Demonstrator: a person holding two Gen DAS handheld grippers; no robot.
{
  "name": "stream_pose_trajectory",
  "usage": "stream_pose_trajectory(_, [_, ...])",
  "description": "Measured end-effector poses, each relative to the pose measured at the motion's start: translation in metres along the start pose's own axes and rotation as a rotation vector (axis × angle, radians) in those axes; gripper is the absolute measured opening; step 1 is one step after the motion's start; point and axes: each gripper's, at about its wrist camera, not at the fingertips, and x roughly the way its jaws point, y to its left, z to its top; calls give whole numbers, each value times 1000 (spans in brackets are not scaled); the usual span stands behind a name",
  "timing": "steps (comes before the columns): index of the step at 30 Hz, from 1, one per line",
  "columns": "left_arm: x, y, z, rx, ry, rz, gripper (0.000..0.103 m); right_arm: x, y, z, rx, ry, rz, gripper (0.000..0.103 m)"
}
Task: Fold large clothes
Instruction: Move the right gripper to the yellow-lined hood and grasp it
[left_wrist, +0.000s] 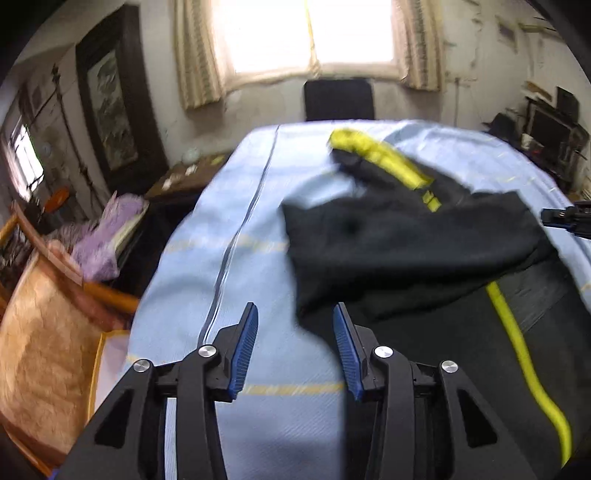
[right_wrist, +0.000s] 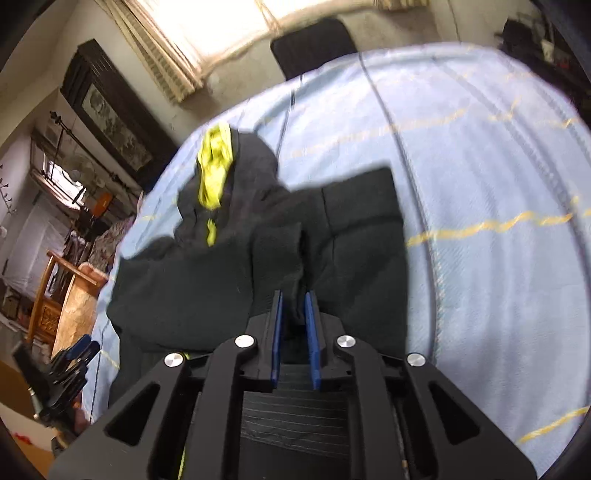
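Garment (right_wrist: 229, 280) pinched in right claw (right_wrist: 294, 314).

Each black claw (left_wrist: 295, 314) carries blue ribbed pads (right_wrist: 312, 332) and silver screws.

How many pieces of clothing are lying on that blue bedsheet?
1 that I can tell: a black garment with yellow-green trim, partly folded on the light blue bedsheet, its near edge between the right gripper fingers. Folds could hide another piece underneath.
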Motion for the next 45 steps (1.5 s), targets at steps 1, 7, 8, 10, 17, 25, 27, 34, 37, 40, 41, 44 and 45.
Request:
stream_pose_trajectory(1, [-2,-9,10,13,-19,-12,50,-4,6,3,-10,-9,10,12])
stream_pose_trajectory(7, [36,-68,71,30,-36,-85,76,0,51,17,-100,-31,20,12])
stream_pose_trajectory(8, [45,-72,76,20,-19,-87,76,8,56,17,-107,-24,14,12])
stream_pose_trajectory(10, [73,-77,82,-14,32,-98,76,23,58,17,-102,-5,9,12])
stream_pose_trajectory(17, [143,-49,66,-163,172,-131,71,91,41,9,-79,93,-57,7])
stream_pose_trajectory(25, [131,-38,60,-186,153,-175,71,91,34,8,-82,95,-31,0])
stream_pose_trajectory(27, [114,-28,58,-191,120,-191,71,78,38,6,-85,81,-18,5])
stream_pose_trajectory(34, [92,-23,45,-155,109,-177,71,42,68,-20,-197,70,36,6])
stream_pose_trajectory(37, [100,-29,42,-127,135,-142,71,42,75,-33,-234,103,35,6])
stream_pose_trajectory(40, [114,-36,38,-100,173,-104,72,50,72,-39,-227,135,26,6])
stream_pose_trajectory(41, [114,-37,38,-95,168,-92,73,57,67,-41,-211,169,17,6])
stream_pose_trajectory(44, [115,-37,37,-98,170,-83,75,63,55,-40,-158,187,59,0])
stream_pose_trajectory(45, [116,-37,38,-97,173,-83,76,63,53,-38,-147,199,68,0])
